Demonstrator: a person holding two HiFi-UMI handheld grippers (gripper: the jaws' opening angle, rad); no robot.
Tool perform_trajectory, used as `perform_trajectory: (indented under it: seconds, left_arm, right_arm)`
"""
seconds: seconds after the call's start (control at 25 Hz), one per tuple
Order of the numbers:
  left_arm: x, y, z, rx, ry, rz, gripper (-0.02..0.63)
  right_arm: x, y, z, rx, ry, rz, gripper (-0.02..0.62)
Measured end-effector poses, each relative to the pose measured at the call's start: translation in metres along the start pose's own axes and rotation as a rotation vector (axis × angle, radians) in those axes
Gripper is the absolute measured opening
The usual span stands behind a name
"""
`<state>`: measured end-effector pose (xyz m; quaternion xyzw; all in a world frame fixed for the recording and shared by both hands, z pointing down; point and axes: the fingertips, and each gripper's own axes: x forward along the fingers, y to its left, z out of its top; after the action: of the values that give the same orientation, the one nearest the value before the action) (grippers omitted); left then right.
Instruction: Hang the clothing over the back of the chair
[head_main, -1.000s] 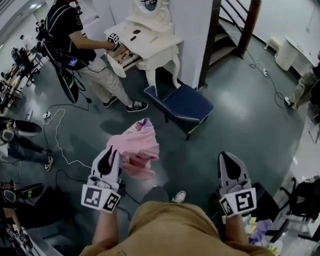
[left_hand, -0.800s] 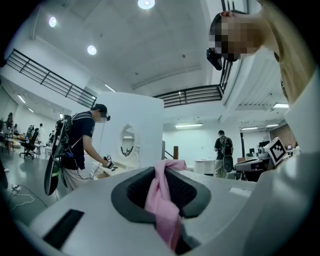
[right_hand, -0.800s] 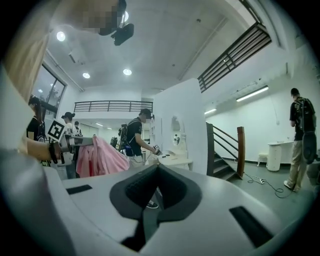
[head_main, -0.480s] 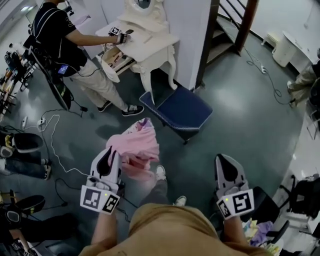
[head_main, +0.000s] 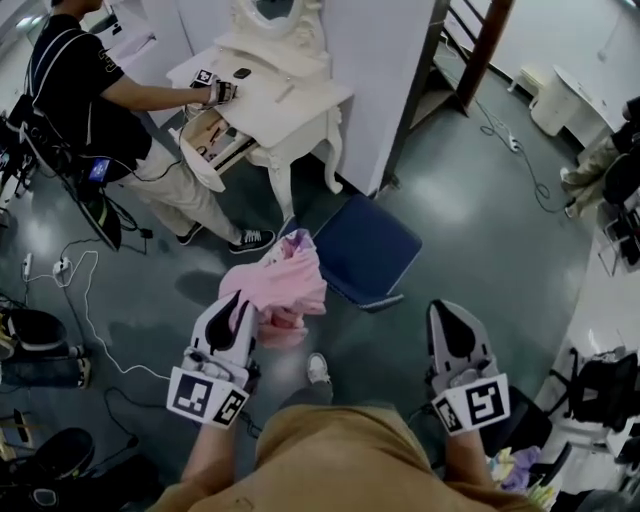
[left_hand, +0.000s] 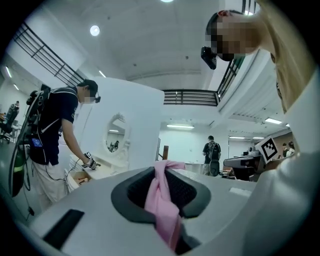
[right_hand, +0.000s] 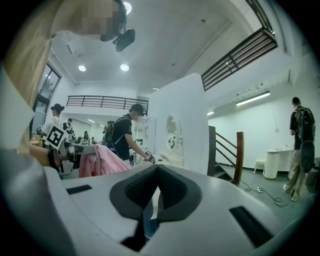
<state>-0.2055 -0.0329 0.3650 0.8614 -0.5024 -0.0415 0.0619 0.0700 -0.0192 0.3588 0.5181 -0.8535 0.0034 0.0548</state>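
While the left gripper (head_main: 238, 300) pinches a twisted fold of the pink clothing (head_main: 287, 283) between its nearly closed jaws, the bundle hangs above the floor, just beside the blue chair (head_main: 377, 247). The right gripper (head_main: 446, 310) has its jaws together, with nothing between them.

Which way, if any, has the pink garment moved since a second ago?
Yes. Pink garment, held by the left gripper, moved toward the blue chair: floor showed between them earlier, now it overlaps the chair's left edge.
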Motion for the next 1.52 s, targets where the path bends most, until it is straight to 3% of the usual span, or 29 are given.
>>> perform_trajectory:
  seconds: [0.28, 0.44, 1.12, 1.52]
  left_arm:
    - [0.017, 0.01, -0.002, -0.033, 0.014, -0.045, 0.051]
    - [0.049, 0.019, -0.009, -0.044, 0.042, -0.043, 0.051]
    - [0.098, 0.013, -0.003, -0.013, 0.078, 0.091, 0.051]
    - [0.143, 0.014, -0.016, -0.006, 0.13, 0.054, 0.051]
  right_arm:
    - [0.008, -0.002, -0.004, 0.013, 0.019, -0.046, 0.003]
    - [0.036, -0.028, -0.006, 0.023, 0.02, -0.049, 0.003]
    - [0.121, -0.094, 0.012, 0.044, -0.039, 0.123, 0.003]
    - [0.119, -0.114, -0.007, 0.071, -0.016, 0.13, 0.003]
